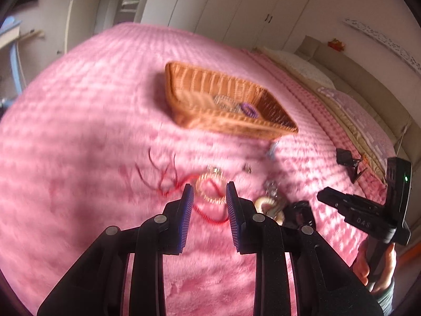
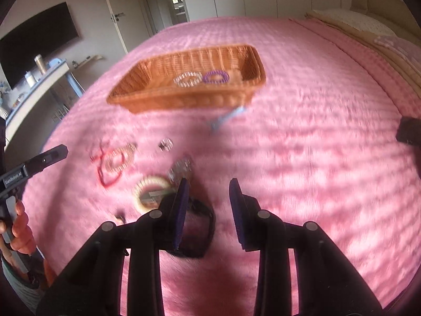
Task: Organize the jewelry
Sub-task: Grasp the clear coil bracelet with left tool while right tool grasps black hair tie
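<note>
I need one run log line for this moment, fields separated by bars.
left tool: open over red cord | right tool: open, empty | basket: clear and purple bracelets inside | remaining jewelry on pink blanket

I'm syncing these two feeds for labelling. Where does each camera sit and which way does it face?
Left wrist: sits behind the open left gripper, facing the wicker basket across the pink bedspread; right gripper's body and holding hand show.
Right wrist: behind the open right gripper, facing the same basket; left hand shows.
Shared: basket, loose jewelry.

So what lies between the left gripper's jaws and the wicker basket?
In the left wrist view, a pale beaded bracelet tangled with red cord lies just ahead of the left gripper; beyond it, bare pink blanket reaches the wicker basket.
</note>
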